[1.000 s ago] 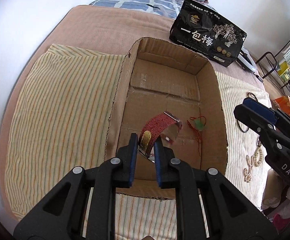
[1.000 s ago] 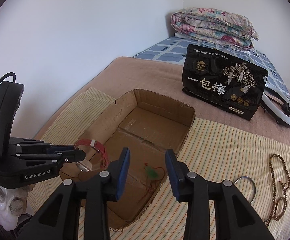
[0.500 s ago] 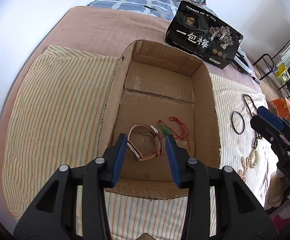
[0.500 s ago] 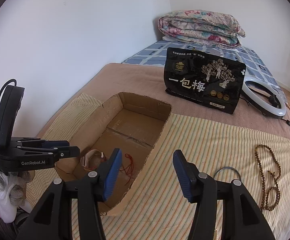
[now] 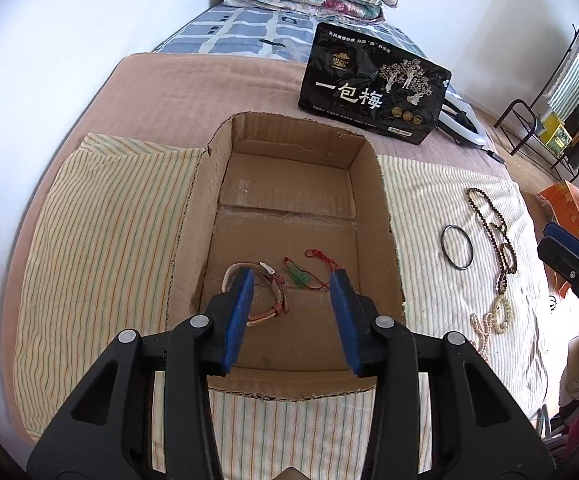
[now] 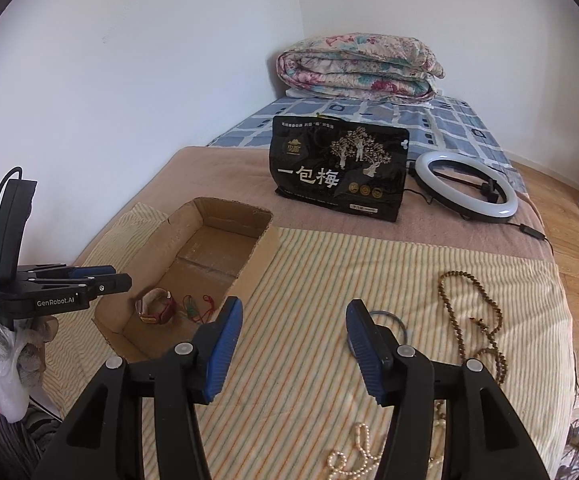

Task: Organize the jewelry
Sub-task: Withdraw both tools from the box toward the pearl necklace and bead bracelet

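Observation:
An open cardboard box (image 5: 385, 216) (image 6: 263, 248) lies on the striped cloth. Inside it lie a red-strapped watch (image 5: 271, 294) (image 6: 156, 307) and a red-cord green pendant (image 5: 301, 276) (image 6: 191, 307). My left gripper (image 5: 292, 300) (image 6: 107, 276) is open and empty above the box's near end. My right gripper (image 6: 294, 332) (image 5: 557, 240) is open and empty over the cloth, right of the box. A dark bangle (image 5: 456, 247) (image 6: 387, 318), a brown bead necklace (image 5: 493, 224) (image 6: 469, 300) and a pearl string (image 5: 491, 322) (image 6: 353, 456) lie on the cloth.
A black snack bag (image 5: 373, 84) (image 6: 339, 168) stands behind the box. A ring light (image 6: 465, 186) lies beside it. A folded quilt (image 6: 359, 68) sits at the bed's far end. The wall runs along the left side.
My left gripper opened and let the watch drop into the box, then drew back and up. My right gripper moved right, away from the box, toward the bangle.

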